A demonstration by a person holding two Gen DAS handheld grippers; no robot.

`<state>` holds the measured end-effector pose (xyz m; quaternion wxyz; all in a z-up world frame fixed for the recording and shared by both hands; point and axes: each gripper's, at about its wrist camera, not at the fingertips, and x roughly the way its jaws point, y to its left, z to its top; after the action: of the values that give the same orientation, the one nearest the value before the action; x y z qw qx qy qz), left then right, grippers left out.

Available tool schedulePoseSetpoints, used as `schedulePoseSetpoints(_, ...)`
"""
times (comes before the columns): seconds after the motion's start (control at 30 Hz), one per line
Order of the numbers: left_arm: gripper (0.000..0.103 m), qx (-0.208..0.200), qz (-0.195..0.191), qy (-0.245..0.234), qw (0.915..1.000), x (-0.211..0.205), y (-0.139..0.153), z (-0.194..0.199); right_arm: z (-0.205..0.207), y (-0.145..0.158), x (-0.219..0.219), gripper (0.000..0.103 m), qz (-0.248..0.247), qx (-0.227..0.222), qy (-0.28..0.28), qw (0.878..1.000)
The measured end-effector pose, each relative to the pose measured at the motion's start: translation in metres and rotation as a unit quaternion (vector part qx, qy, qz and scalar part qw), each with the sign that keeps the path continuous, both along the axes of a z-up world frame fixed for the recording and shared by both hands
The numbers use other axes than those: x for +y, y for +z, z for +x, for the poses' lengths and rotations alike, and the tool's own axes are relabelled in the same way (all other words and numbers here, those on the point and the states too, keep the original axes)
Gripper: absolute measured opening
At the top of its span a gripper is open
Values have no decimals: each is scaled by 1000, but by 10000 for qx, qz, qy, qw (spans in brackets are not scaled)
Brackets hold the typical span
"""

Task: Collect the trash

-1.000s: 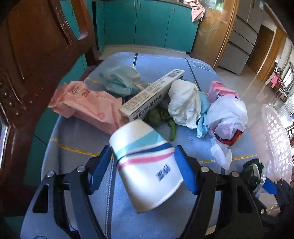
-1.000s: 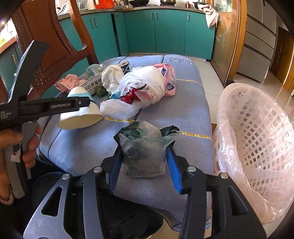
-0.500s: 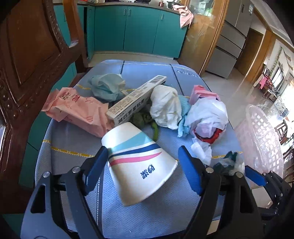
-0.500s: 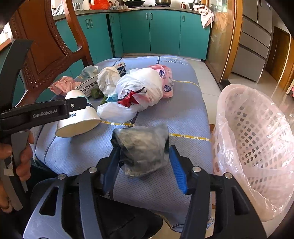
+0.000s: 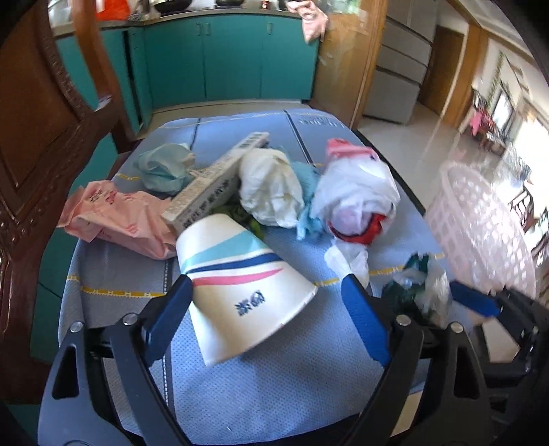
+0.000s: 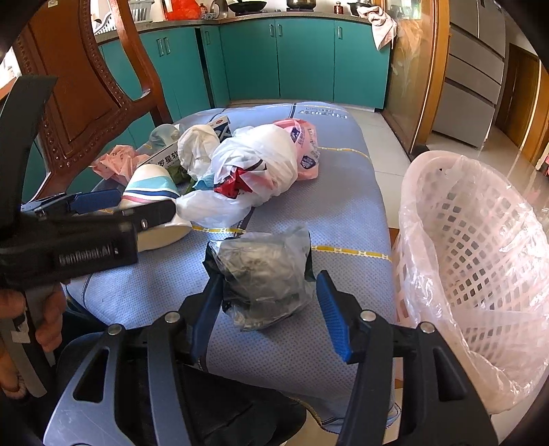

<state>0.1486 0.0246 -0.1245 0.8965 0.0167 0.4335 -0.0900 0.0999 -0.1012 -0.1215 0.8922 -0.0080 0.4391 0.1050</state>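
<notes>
The left gripper has just been spreading its jaws and stands released around the cup, which lies on its side near the mat's front edge. The right gripper has eased its jaws too; whether they still pinch the grey bag I cannot tell. Best to centre each piece, close firmly, then swing to the basket off the right edge. Teal cabinets stand behind.

Beyond the table, far across the floor, I see teal cabinets along the wall, with pots on the counter above them. A pink cloth hangs at their right end. On my left stands a carved wooden chair (close against the table's edge). Far right is a grey fridge.
</notes>
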Motion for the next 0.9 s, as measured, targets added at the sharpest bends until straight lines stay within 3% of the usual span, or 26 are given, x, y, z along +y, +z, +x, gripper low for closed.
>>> schedulePoseSetpoints(0.3,89,181,379,231,9989,10,-10,2,-1,-2,-3,56,45,31,-56,10000)
schedulePoseSetpoints(0.53,89,155,272,569,9979,28,-9,4,-1,-3,-3,56,57,50,-89,9999)
schedulePoseSetpoints(0.7,89,-8,445,770,9960,32,-4,1,-2,-4,-4,57,59,67,-106,9999)
schedulePoseSetpoints(0.9,92,-45,174,634,9978,33,0,-3,-1,-6,-5,57,106,95,-117,9998)
